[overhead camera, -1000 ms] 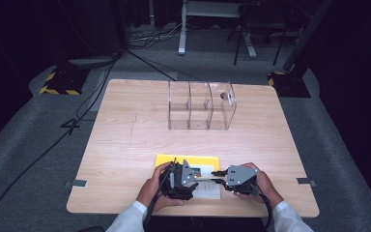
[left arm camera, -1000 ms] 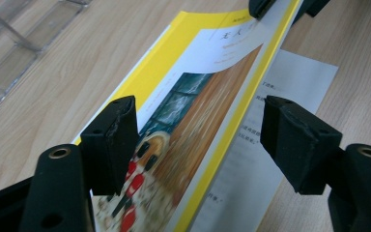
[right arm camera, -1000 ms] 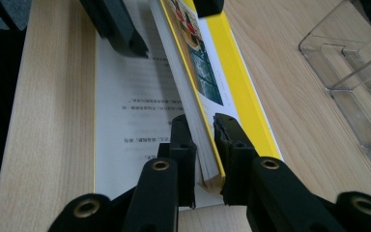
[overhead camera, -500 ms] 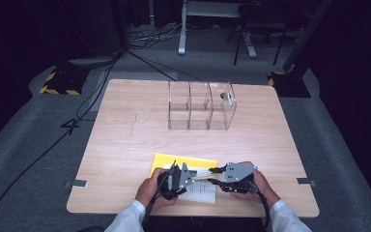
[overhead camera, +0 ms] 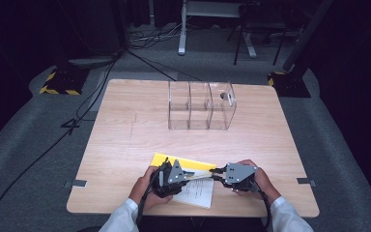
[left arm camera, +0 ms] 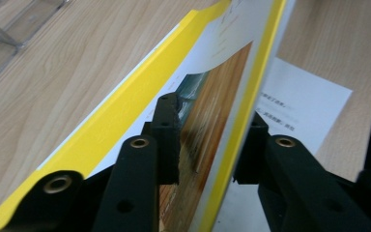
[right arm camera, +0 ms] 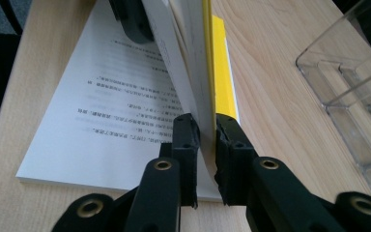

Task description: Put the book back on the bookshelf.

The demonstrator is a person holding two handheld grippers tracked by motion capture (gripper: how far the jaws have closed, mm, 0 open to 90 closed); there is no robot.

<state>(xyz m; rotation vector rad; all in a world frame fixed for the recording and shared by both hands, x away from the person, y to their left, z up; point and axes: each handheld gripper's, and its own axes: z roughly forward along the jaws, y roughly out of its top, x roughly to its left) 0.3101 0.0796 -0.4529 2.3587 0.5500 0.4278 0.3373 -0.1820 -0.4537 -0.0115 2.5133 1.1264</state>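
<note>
From above, I see the booklet (overhead camera: 193,181) lying open at the table's (overhead camera: 125,145) near edge, both grippers meeting over it; along my left gripper (left arm camera: 207,140), jaws straddle the yellow-edged cover (left arm camera: 222,96), seemingly steadying it; my right gripper (right arm camera: 205,145) pinches lifted pages (right arm camera: 193,72) for turning.

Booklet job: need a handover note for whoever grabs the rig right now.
Left gripper: jaws shut on the yellow cover, which is lifted on edge.
Right gripper: jaws shut on the same cover with a few pages, at its other end.
Booklet: near table edge, open, white printed page lying flat.
Clear organizer: far side, untouched.
Done: cover raised off the pages.
Left: probably fold it fully over or shut; intent can't be read from here.
</note>
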